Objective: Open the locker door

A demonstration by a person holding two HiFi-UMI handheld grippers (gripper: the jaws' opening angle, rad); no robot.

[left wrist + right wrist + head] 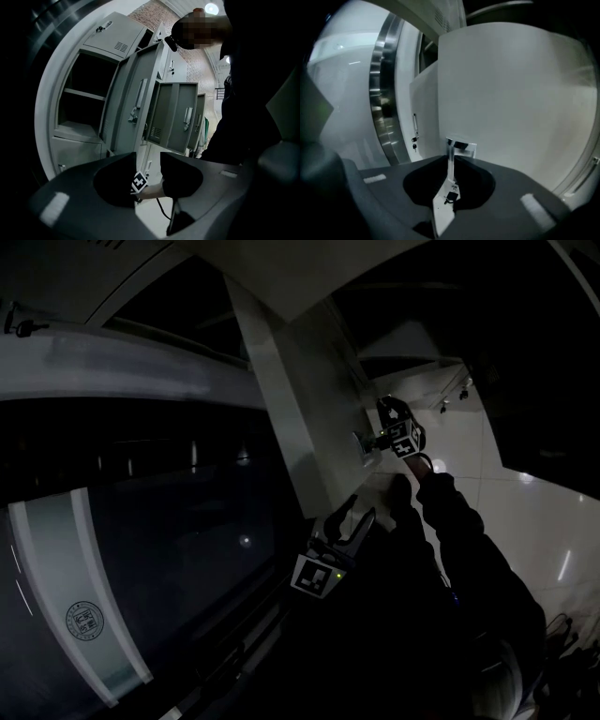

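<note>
Right gripper [368,443]: up in front of me, on the locker door [511,93].
Handle [450,164]: on that door, standing between my right gripper's two jaws, which touch it on both sides.
Left gripper [359,517]: lower and nearer to me than the right one, off the door.
Marker cube [138,182]: on my right gripper, seen through the gap between my left jaws.
Key [414,140]: on another door, left of the handle and farther back.
Open locker [79,108]: ahead of my left gripper, on the left side.
Shelf [84,93]: inside the open locker.
Floor [525,512]: below, to the right of my right arm.
</note>
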